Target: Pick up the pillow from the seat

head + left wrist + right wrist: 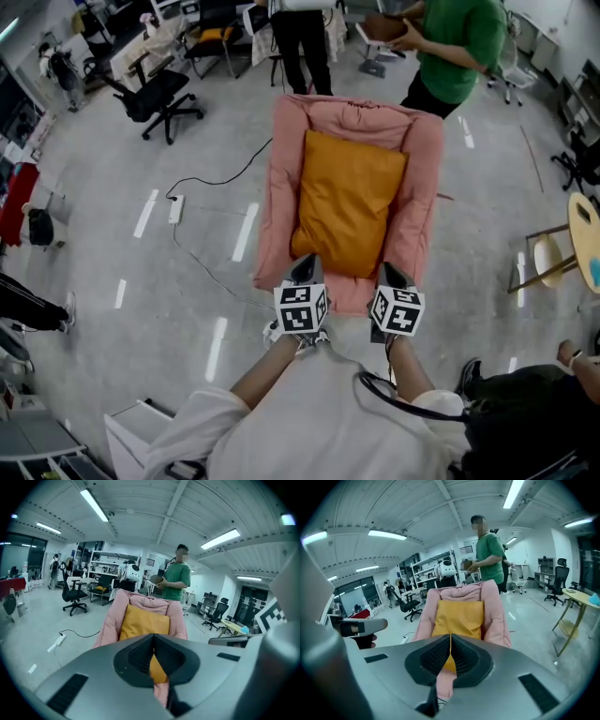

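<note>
An orange pillow (pixel 349 202) lies lengthwise on the pink padded seat (pixel 427 187) in the middle of the floor. It also shows in the left gripper view as the pillow (pixel 143 623) and in the right gripper view as the pillow (pixel 459 617). My left gripper (pixel 305 269) hovers at the pillow's near left corner, jaws shut with nothing between them. My right gripper (pixel 391 275) hangs at the near right corner over the seat's edge, also shut and empty. Neither touches the pillow as far as I can tell.
A person in a green shirt (pixel 459 47) stands just behind the seat, another person (pixel 302 42) beside them. A black office chair (pixel 155 98) stands at the back left. A cable and power strip (pixel 176 208) lie left of the seat; a round table (pixel 586 239) is at the right.
</note>
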Available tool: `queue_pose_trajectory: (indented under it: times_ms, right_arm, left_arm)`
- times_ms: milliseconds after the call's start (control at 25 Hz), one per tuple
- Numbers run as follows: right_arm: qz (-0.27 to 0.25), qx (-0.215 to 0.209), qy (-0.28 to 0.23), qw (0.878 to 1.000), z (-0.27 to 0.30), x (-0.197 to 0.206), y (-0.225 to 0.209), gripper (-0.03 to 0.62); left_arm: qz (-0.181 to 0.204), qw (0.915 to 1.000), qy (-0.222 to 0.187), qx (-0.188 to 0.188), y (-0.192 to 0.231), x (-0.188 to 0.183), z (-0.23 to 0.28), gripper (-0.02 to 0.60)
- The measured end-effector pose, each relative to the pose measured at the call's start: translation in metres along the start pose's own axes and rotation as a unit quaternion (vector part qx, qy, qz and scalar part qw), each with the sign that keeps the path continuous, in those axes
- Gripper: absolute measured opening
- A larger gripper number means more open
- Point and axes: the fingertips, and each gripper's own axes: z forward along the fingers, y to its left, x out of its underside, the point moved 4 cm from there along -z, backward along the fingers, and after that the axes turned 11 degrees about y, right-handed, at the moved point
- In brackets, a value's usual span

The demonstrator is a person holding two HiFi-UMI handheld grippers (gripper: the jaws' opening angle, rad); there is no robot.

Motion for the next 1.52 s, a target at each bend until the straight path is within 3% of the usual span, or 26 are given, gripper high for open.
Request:
queue_pose_trajectory:
  times_ms: [320, 840, 1160, 1360, 1440, 1520]
  right_arm:
    - [0.006, -0.003, 0.014, 1.0, 0.031, -0.026, -0.011, 0.031]
    - [-0.003, -0.029, 0.044, 0.999, 0.065, -0.055, -0.044, 0.031]
    - [-0.011, -0.017, 0.067, 0.998, 0.095, -0.057, -0.055, 0.031]
    - [0.002, -0.016, 0.07, 0.997, 0.123, -0.063, -0.059, 0.032]
    - [0.01, -0.025, 0.069, 0.997, 0.136, -0.066, -0.06, 0.032]
    - [0.017, -0.029, 0.069, 0.997, 0.151, -0.068, -0.062, 0.034]
  left_arm:
    - [-0.006, 0.9998, 0.017, -0.012, 0.014, -0.022, 0.036, 0.009]
    - [-0.016, 0.999, 0.034, -0.024, -0.01, -0.041, 0.075, 0.009]
    - [-0.031, 0.997, 0.058, -0.041, 0.005, -0.035, 0.106, 0.009]
    - [-0.051, 0.995, 0.082, -0.026, 0.019, -0.034, 0.131, 0.011]
    - [-0.055, 0.9946, 0.085, -0.021, 0.025, -0.036, 0.144, 0.028]
    - [-0.058, 0.9942, 0.089, -0.022, 0.034, -0.035, 0.158, 0.1]
